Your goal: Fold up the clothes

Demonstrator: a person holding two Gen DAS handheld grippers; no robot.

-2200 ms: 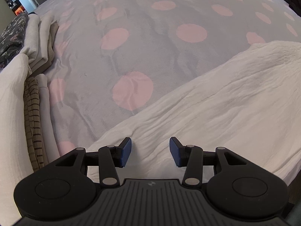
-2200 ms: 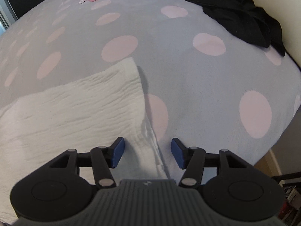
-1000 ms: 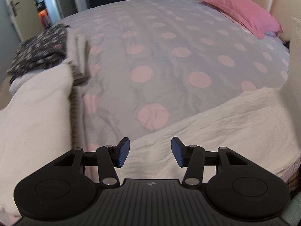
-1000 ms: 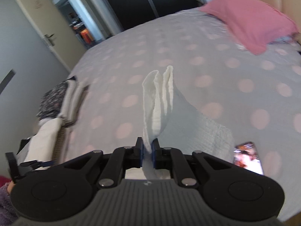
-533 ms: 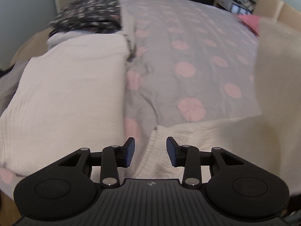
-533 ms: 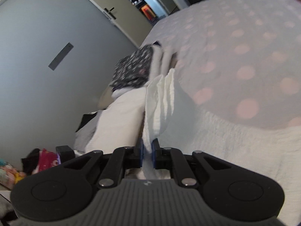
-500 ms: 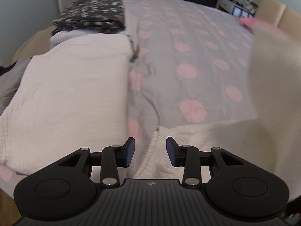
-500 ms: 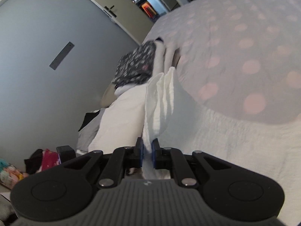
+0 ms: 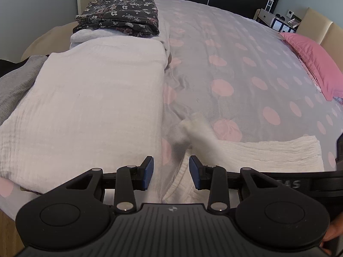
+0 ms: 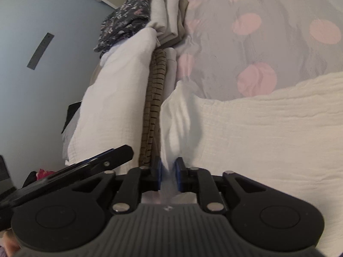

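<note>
A white crinkled cloth [image 9: 268,152] lies folded on the polka-dot bed, near its front edge. My left gripper [image 9: 170,173] is open and empty, hovering over the cloth's left end. My right gripper [image 10: 168,176] has its jaws slightly parted around a bunched corner of the same white cloth [image 10: 268,124], which droops just ahead of the fingers. That corner shows blurred in the left wrist view [image 9: 193,132]. The right gripper's body lies beside the left one at the right of the left wrist view.
A stack of folded clothes stands at the bed's left: a large white folded cloth [image 9: 92,98], a striped brown garment [image 10: 153,105] under it, and a dark floral garment [image 9: 120,15] on pale cloths behind. A pink pillow [image 9: 315,62] lies far right. The grey bedspread [image 9: 235,60] has pink dots.
My right gripper carried the held corner leftward over the cloth and down beside the stack, and its jaws have parted slightly. My left gripper stayed open at the cloth's left end.
</note>
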